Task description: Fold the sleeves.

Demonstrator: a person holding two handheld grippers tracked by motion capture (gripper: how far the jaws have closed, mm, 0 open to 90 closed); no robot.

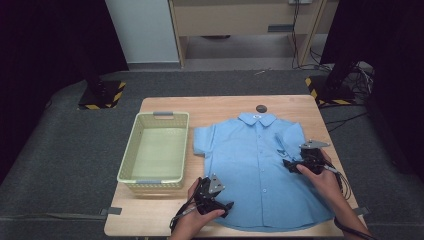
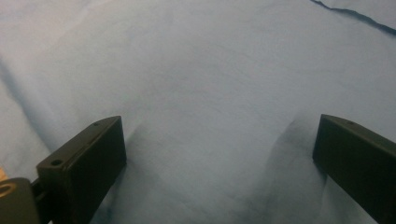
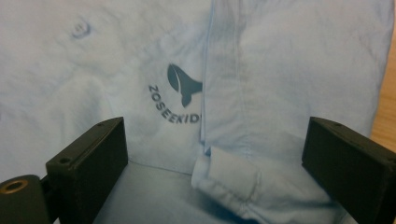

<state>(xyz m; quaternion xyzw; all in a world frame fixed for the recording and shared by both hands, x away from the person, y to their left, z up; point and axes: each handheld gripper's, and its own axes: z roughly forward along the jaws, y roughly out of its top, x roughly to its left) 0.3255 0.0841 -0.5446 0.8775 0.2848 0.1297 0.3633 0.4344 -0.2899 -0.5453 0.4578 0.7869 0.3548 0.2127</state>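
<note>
Left gripper jaws wide apart on shirt | right gripper jaws wide, straddling folded sleeve

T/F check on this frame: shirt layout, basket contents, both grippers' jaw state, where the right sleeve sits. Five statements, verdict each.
1. The blue shirt lies front up on the table, collar toward the far edge. True.
2. The basket holds a folded garment. False: it is empty.
3. The left gripper is clamped shut on the fabric. False: its jaws stand wide apart over the cloth.
4. The right gripper is open, with the sleeve folded in over the shirt front between its jaws. True.
5. The basket sits to the right of the shirt. False: it sits to the shirt's left in the high view.
</note>
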